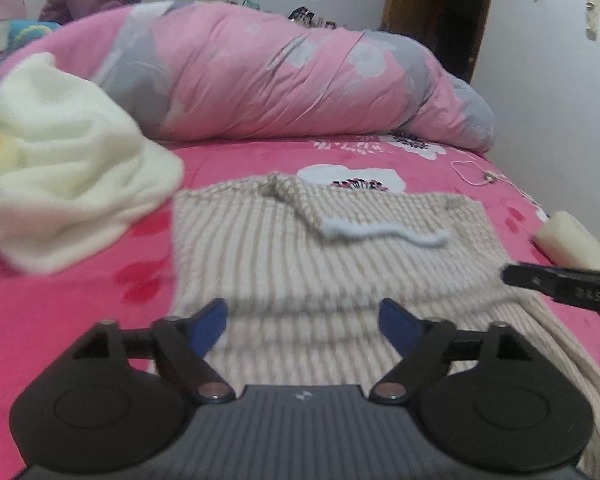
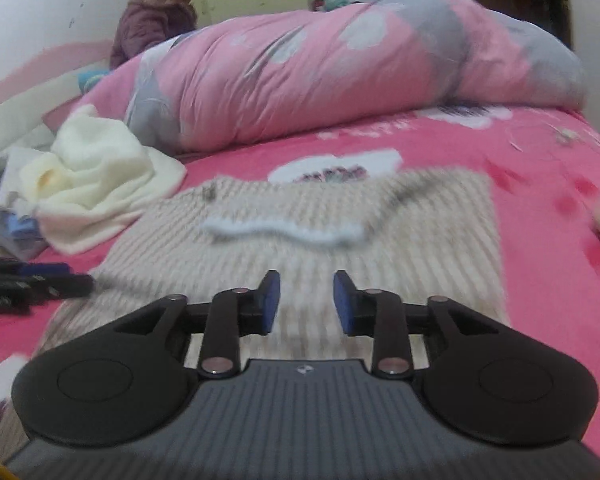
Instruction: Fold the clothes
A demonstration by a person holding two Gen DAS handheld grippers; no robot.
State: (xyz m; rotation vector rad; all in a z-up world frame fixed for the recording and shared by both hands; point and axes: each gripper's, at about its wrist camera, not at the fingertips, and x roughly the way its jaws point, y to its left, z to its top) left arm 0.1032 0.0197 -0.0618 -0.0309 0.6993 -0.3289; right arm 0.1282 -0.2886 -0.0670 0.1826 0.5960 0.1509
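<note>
Cream fleece garment (image 1: 72, 160) sits bunched at far left on the pink bedsheet (image 1: 80, 300), unfolded, next to the rolled pink-and-grey duvet (image 1: 300, 76) across the back. Centre: beige striped knit sweater (image 1: 320, 248) lies flat on the sheet, a sleeve with a pale blue cuff (image 1: 380, 236) crossed over its upper part, so it looks like mid-fold, sleeve already in. Left gripper (image 1: 304, 320) hangs over the sweater's near edge, jaws spread wide, nothing between the blue pads (image 1: 210, 324). Right gripper (image 2: 306, 300) is over the same sweater, slightly right, jaws only partly apart with a narrow gap, also empty; its fingers show at the right edge of the left view. White roll-shaped object (image 1: 572, 240) lies at far right near the bed edge, can't tell what it is. Both views are blurred. Likely step: between folds, both grippers free. Next move, my read: drop both onto the near hem corners, pinch, carry the bottom up over the sleeve keeping edges level.
</note>
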